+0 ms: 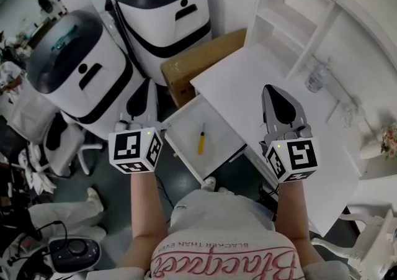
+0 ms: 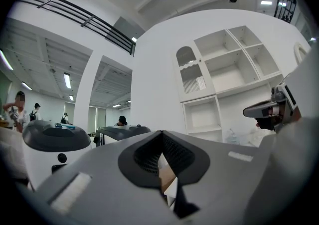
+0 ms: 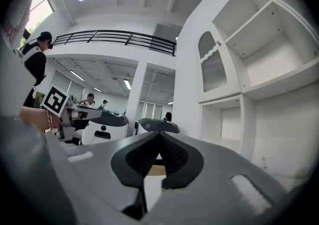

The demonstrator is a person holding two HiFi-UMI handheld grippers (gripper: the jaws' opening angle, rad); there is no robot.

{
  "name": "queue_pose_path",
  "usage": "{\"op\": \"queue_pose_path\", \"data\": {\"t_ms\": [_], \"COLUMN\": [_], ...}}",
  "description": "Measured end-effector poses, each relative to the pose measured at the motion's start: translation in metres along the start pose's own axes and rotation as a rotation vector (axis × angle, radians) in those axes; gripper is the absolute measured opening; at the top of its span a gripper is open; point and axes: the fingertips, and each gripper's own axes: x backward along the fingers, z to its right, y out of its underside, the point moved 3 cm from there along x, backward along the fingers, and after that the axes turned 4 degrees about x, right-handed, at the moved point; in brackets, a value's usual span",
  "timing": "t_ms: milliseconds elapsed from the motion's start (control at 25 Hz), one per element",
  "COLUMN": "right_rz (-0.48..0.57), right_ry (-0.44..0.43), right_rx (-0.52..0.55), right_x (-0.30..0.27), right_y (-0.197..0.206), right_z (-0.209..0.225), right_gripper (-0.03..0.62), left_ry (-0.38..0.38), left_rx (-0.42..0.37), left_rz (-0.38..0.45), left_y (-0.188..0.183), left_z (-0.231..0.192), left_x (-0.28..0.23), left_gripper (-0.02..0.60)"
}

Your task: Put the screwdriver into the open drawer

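The screwdriver [image 1: 201, 141], with a yellow handle and a dark shaft, lies inside the open white drawer [image 1: 180, 125] that sticks out from under the white desk [image 1: 248, 80]. My left gripper [image 1: 144, 86] hangs left of the drawer, jaws shut with nothing between them. My right gripper [image 1: 269, 90] is over the desk's front edge, right of the drawer, also shut and empty. In the left gripper view the left gripper [image 2: 160, 134] points level toward the shelves. The right gripper [image 3: 159, 134] in its own view points level too. Neither touches the screwdriver.
Two white-and-black round machines [image 1: 80, 74] [image 1: 162, 12] stand left of the desk. A cardboard box [image 1: 198, 61] lies between them and the desk. A white shelf unit [image 1: 298, 18] rises behind the desk, with a glass bottle [image 1: 317, 77] near it.
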Motion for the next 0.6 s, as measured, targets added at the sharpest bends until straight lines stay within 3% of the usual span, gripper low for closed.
{"op": "queue_pose_path", "data": {"t_ms": [600], "right_rz": [0.078], "right_ry": [0.028], "right_rx": [0.064], "right_x": [0.003], "right_y": [-0.034], "right_z": [0.012], "right_gripper": [0.000], "left_ry": [0.030], "left_rx": [-0.064], "left_rz": [0.097], "left_y": [-0.040], "left_z": [0.010], "left_x": [0.000], "left_gripper": [0.018]}}
